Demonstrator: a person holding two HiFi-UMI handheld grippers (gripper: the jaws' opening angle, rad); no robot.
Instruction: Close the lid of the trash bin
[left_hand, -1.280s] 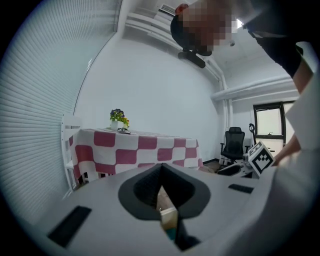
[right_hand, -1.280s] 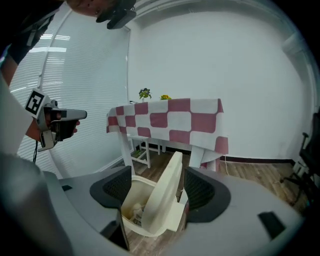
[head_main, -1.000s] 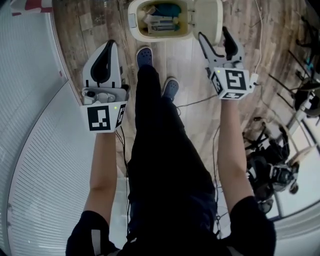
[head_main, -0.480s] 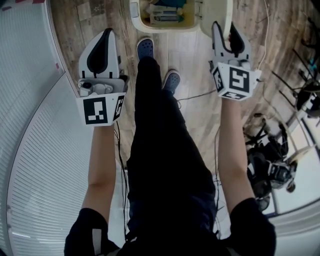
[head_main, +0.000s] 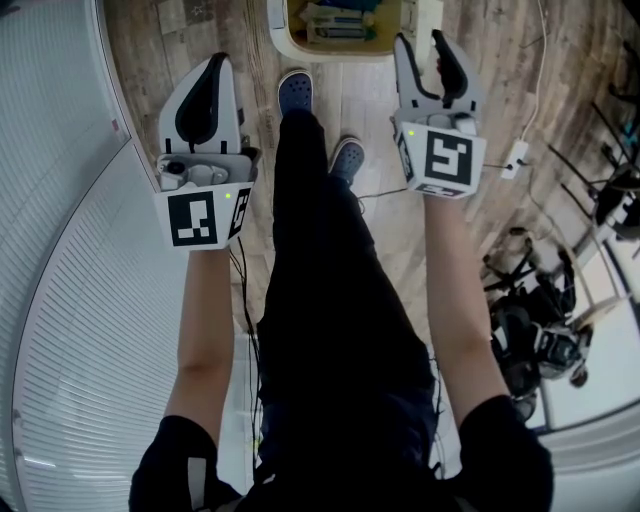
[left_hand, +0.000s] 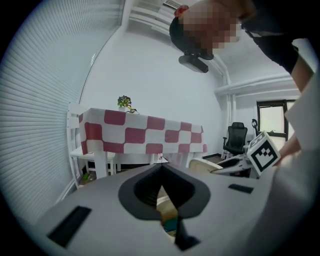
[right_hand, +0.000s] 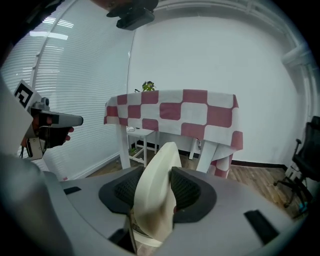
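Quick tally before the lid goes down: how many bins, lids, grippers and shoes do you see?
trash bin: 1
lid: 1
grippers: 2, left gripper and right gripper, whose jaws are opening with the lid between them
shoes: 2
total: 6

Person wears black trousers (head_main: 330, 300), black short sleeves (head_main: 165, 468) w/ a pale stripe on the L one, and blue perforated clogs (head_main: 292, 95). Head cam (left_hand: 194, 63) is a small black unit. L gripper (head_main: 213, 62): white shell, black inner pads, grey mechanism w/ round fittings at the base, then L marker cube (head_main: 196, 218), white w/ a black square code and a green LED. R gripper (head_main: 420, 42): same build, w/ R marker cube (head_main: 447, 160), diff code, green LED too. Its jaws are opening, w/ the cream bin lid (right_hand: 152, 195) between the pads. Thin black cable (head_main: 243, 300) trails below the L cube.
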